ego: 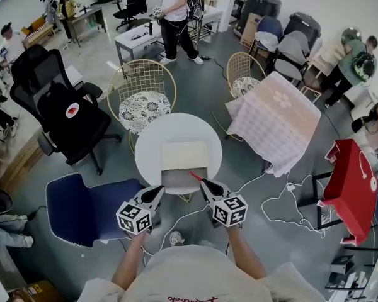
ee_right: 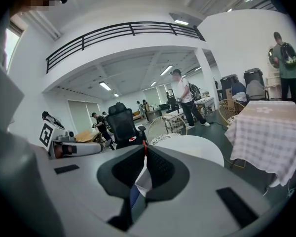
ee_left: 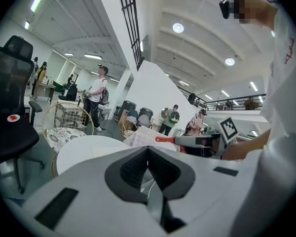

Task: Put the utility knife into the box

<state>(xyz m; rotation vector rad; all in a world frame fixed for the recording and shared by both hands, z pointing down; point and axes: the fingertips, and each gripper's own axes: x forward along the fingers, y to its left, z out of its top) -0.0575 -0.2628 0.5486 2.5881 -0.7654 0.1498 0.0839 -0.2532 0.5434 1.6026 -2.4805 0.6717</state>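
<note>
An open box [ego: 184,177] with a pale lid folded back and a grey inside sits on the round white table [ego: 152,145], near its front edge. My right gripper [ego: 203,182] is shut on the utility knife [ego: 194,175]. The knife's red tip pokes out over the box's front right part. In the left gripper view the knife [ee_left: 166,139] juts left from the right gripper [ee_left: 200,141]. The right gripper view shows only a red sliver of the knife [ee_right: 144,148] between the jaws. My left gripper [ego: 159,191] hangs at the box's front left with its jaws together and nothing in them.
Two gold wire chairs [ego: 142,96] stand behind the table, with a black office chair [ego: 63,115] to the left and a blue chair [ego: 88,209] at the near left. To the right is a table with a checked cloth [ego: 280,121]. White cables [ego: 286,200] lie on the floor. Several people stand far off.
</note>
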